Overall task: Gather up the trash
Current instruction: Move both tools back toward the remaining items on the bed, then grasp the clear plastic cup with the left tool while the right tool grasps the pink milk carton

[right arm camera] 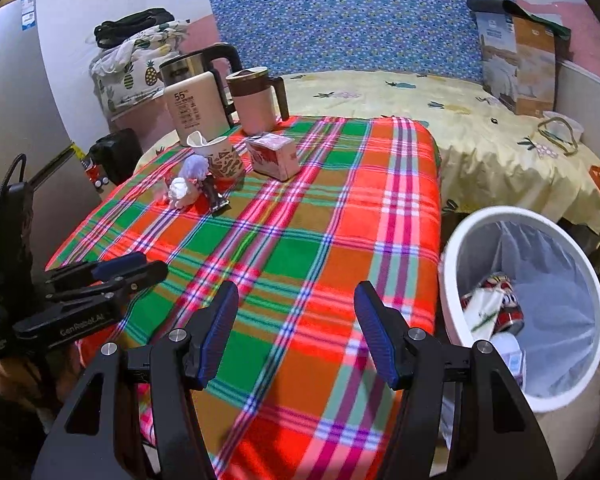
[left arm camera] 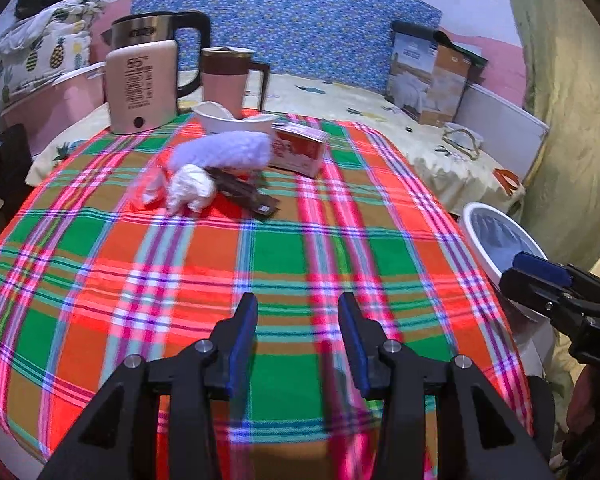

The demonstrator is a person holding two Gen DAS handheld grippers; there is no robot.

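Observation:
On the plaid tablecloth (left arm camera: 284, 248) lie a crumpled white tissue (left arm camera: 190, 192), a dark wrapper (left arm camera: 246, 194), a lilac fuzzy item (left arm camera: 224, 150), a white paper cup (left arm camera: 236, 120) and a small red-and-white carton (left arm camera: 298, 148). They also show in the right wrist view: tissue (right arm camera: 180, 192), wrapper (right arm camera: 216, 200), cup (right arm camera: 220, 158), carton (right arm camera: 274, 156). My left gripper (left arm camera: 298, 312) is open and empty over the near table. My right gripper (right arm camera: 296, 300) is open and empty beside the white trash bin (right arm camera: 452, 248), which holds cans and paper.
A steel kettle (left arm camera: 156, 32), a pink box (left arm camera: 140, 88) and a pink jug (left arm camera: 224, 80) stand at the table's far left. A bed with a yellow sheet (right arm camera: 440, 108) and a paper bag (right arm camera: 516, 64) lie behind. The bin (left arm camera: 472, 220) sits off the table's right edge.

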